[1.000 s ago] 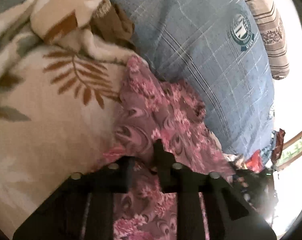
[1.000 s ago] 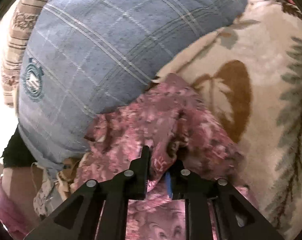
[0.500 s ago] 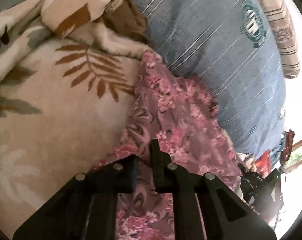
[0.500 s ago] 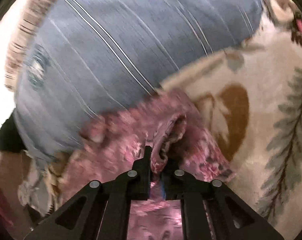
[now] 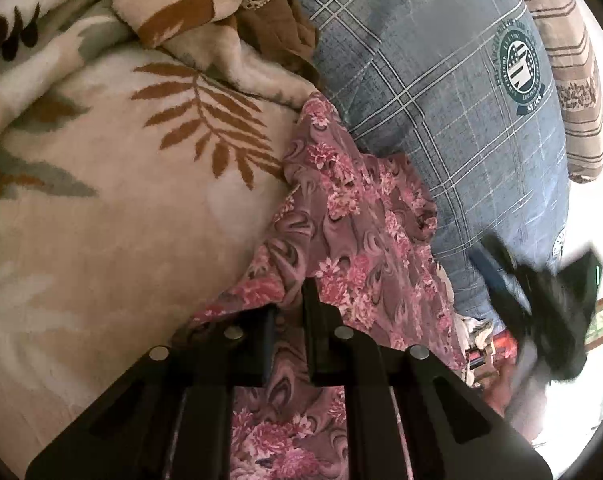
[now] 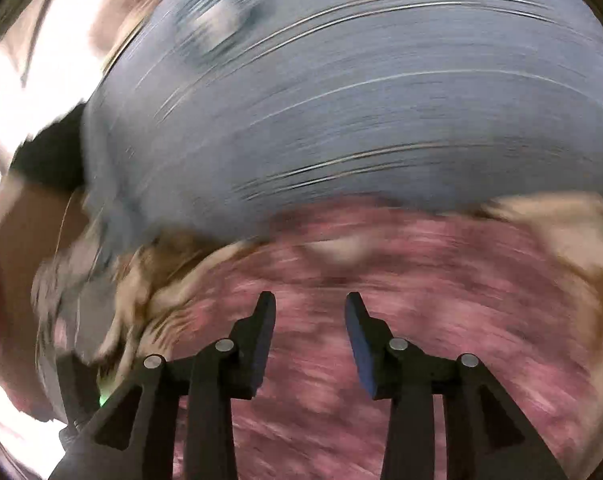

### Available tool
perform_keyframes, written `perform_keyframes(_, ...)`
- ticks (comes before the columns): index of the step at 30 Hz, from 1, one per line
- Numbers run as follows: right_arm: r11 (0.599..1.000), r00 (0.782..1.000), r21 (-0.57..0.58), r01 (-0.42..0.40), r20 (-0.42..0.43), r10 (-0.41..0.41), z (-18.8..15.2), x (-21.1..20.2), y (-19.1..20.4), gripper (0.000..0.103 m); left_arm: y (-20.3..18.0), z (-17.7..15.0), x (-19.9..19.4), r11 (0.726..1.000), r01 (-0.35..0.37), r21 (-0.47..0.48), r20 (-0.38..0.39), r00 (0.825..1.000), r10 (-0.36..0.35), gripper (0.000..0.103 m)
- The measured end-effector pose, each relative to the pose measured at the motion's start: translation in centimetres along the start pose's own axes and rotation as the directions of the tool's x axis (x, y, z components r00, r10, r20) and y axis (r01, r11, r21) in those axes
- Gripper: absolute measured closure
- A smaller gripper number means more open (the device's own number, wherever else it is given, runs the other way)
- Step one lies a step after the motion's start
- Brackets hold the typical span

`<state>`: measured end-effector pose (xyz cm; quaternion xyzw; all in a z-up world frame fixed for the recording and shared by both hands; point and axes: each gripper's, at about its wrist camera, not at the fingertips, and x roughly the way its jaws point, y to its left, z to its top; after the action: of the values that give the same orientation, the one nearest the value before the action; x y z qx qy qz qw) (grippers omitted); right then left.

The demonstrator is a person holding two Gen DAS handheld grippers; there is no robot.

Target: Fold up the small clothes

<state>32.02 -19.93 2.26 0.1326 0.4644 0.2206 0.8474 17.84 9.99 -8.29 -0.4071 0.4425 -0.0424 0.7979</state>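
The pink floral garment [image 5: 341, 232] lies in the lower middle of the left wrist view, draped over a cream leaf-print blanket [image 5: 101, 220] on its left and butting against a blue plaid pillow [image 5: 441, 100] at upper right. The left hand-held gripper [image 5: 289, 312] is pressed together on a fold of that garment at its near edge. The right hand-held gripper [image 6: 309, 308] is opening, its jaws spread with nothing between them and only blurred pink cloth behind; it also shows as a dark smear at the right edge of the left view. The step in hand looks like one fold just laid and let go. To do it well, the left pinch should keep anchoring its edge flat while the right one clears the cloth without dragging it. The next grip is best taken on a free corner, probably the ruffled edge near the pillow, then carried over squarely so the edges meet.
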Motion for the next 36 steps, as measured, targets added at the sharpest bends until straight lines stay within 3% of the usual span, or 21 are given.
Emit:
perform_keyframes(5, 0.99, 0.991, -0.138, -0.044, -0.135, 0.025, 3.2, 10.0, 5.9, 0.063, 0.1, 0.1, 0.0, 1.0, 0.013, -0.01, -0.013, 1.0, -0.013, 0.094)
perform_keyframes(10, 0.97, 0.972, -0.242, -0.035, -0.235, -0.024, 3.9, 15.4, 6.9, 0.059, 0.2, 0.1, 0.0, 1.0, 0.022, -0.012, -0.024, 0.999, -0.022, 0.094)
perform_keyframes(14, 0.949, 0.924, -0.265, -0.168, -0.377, 0.059, 2.9, 17.6, 6.7, 0.057, 0.2, 0.2, 0.0, 1.0, 0.023, -0.016, -0.028, 0.999, -0.023, 0.094)
perform_keyframes(15, 0.935, 0.917, -0.302, -0.187, -0.395, 0.056, 2.3, 17.6, 6.9, 0.056, 0.2, 0.2, 0.0, 1.0, 0.021, -0.015, -0.028, 0.999, -0.022, 0.094)
perform_keyframes(17, 0.887, 0.927, -0.425, -0.179, -0.376, 0.007, 1.0, 17.1, 8.1, 0.08, 0.2, 0.2, 0.0, 1.0, 0.018, -0.016, -0.026, 0.999, -0.019, 0.094)
perform_keyframes(18, 0.868, 0.933, -0.465, -0.173, -0.359, -0.006, 0.7, 16.8, 8.8, 0.098, 0.2, 0.2, -0.1, 1.0, 0.016, -0.017, -0.024, 1.0, -0.017, 0.094)
perform_keyframes(20, 0.851, 0.962, -0.497, -0.169, -0.271, 0.033, 0.8, 14.9, 9.7, 0.098, 0.1, 0.2, -0.2, 1.0, 0.004, -0.01, -0.016, 1.0, -0.005, 0.094)
perform_keyframes(23, 0.907, 0.982, -0.399, -0.134, -0.174, 0.069, 2.4, 13.7, 8.4, 0.099, 0.1, 0.2, -0.1, 1.0, -0.011, -0.003, -0.011, 1.0, 0.011, 0.094)
perform_keyframes(25, 0.931, 0.975, -0.358, -0.068, -0.224, -0.015, 1.9, 15.6, 7.2, 0.098, 0.0, 0.2, 0.0, 1.0, -0.016, 0.001, -0.011, 1.0, 0.016, 0.094)
perform_keyframes(26, 0.926, 0.959, -0.377, -0.01, -0.267, -0.098, 0.8, 16.8, 6.9, 0.097, 0.0, 0.2, -0.1, 1.0, -0.019, 0.005, -0.01, 1.0, 0.019, 0.094)
perform_keyframes(27, 0.921, 0.958, -0.39, 0.003, -0.264, -0.115, 0.3, 16.7, 7.0, 0.092, -0.1, 0.1, -0.3, 1.0, -0.023, 0.009, -0.006, 1.0, 0.023, 0.094)
perform_keyframes(30, 0.949, 0.984, -0.315, -0.026, -0.178, -0.033, -0.1, 12.4, 6.8, 0.088, -1.4, -0.6, -1.0, 0.997, -0.038, 0.067, 0.028, 0.999, 0.036, 0.094)
perform_keyframes(32, 0.973, 0.987, -0.2, -0.116, -0.133, 0.091, -0.9, 8.4, 5.3, 0.088, -2.7, -1.3, -1.8, 0.992, -0.018, 0.123, 0.053, 0.999, 0.012, 0.092)
perform_keyframes(33, 0.976, 0.985, -0.173, -0.134, -0.127, 0.113, -1.6, 7.2, 4.9, 0.087, -3.9, -1.8, -2.5, 0.984, -0.002, 0.178, 0.076, 0.997, -0.012, 0.09)
perform_keyframes(35, 0.981, 0.981, -0.142, -0.134, -0.16, 0.111, -4.1, 5.7, 3.5, 0.087, -4.9, -2.0, -3.2, 0.97, 0.005, 0.244, 0.112, 0.993, -0.033, 0.083)
perform_keyframes(36, 0.984, 0.978, -0.147, -0.098, -0.195, 0.068, -4.4, 5.7, 2.2, 0.087, -5.1, -1.9, -3.3, 0.965, -0.011, 0.261, 0.134, 0.991, -0.025, 0.078)
